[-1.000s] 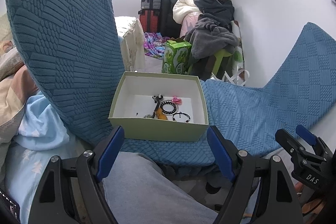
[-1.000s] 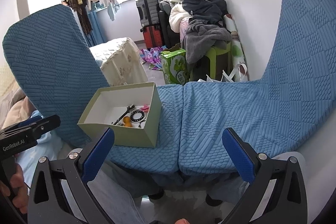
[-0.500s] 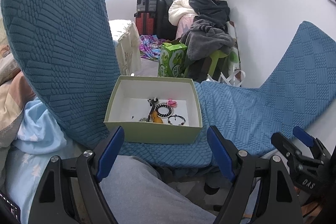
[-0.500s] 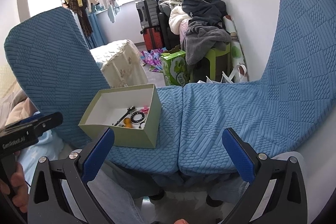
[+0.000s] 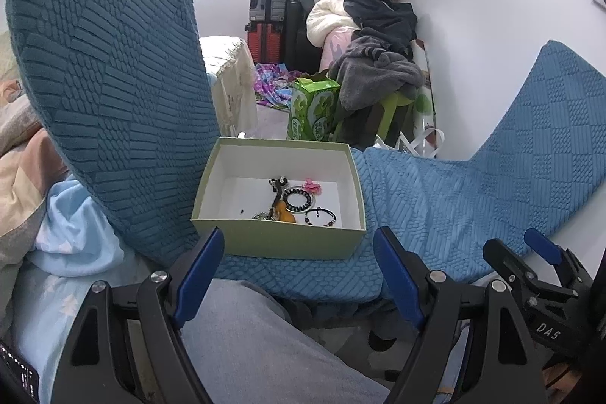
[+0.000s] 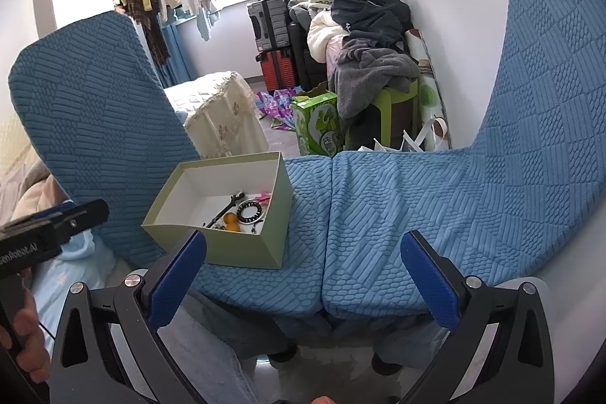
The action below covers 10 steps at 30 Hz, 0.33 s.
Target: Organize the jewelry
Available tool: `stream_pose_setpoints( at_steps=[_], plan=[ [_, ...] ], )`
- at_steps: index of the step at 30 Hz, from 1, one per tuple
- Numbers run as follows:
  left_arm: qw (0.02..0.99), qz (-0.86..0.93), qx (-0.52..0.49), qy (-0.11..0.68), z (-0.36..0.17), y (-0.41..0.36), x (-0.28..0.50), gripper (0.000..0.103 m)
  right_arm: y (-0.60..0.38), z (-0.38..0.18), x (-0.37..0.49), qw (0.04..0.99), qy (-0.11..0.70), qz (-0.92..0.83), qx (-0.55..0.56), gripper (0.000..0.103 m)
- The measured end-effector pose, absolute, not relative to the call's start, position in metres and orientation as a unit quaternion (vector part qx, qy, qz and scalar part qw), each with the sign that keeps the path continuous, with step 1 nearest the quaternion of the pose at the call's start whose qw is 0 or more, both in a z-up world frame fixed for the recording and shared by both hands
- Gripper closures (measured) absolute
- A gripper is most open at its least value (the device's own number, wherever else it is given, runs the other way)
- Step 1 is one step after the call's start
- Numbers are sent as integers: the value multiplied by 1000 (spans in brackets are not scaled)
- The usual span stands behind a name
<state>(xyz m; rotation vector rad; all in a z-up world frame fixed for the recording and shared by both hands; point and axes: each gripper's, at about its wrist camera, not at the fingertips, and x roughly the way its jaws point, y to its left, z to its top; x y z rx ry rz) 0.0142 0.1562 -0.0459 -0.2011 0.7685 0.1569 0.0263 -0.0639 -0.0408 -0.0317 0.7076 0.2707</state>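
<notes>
Both hand-held grippers, left [image 5: 299,275] and right [image 6: 303,284], gape wide (holding nothing).

Box [image 5: 280,245] pale green, white inside; cushions [image 6: 416,207] blue, woven-block texture; bead [image 6: 231,221] orange; bow [image 5: 313,185] pink, probably.

Left tool [image 5: 299,275] spread wide and empty, right tool [image 6: 303,279] likewise, both level
</notes>
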Motion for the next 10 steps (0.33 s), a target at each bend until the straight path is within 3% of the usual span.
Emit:
stream_pose_setpoints(
  at_steps=[10],
  plan=[
    [919, 74, -106, 372, -44, 154, 12, 22, -63, -40, 28, 928, 346, 135, -17, 0]
  ],
)
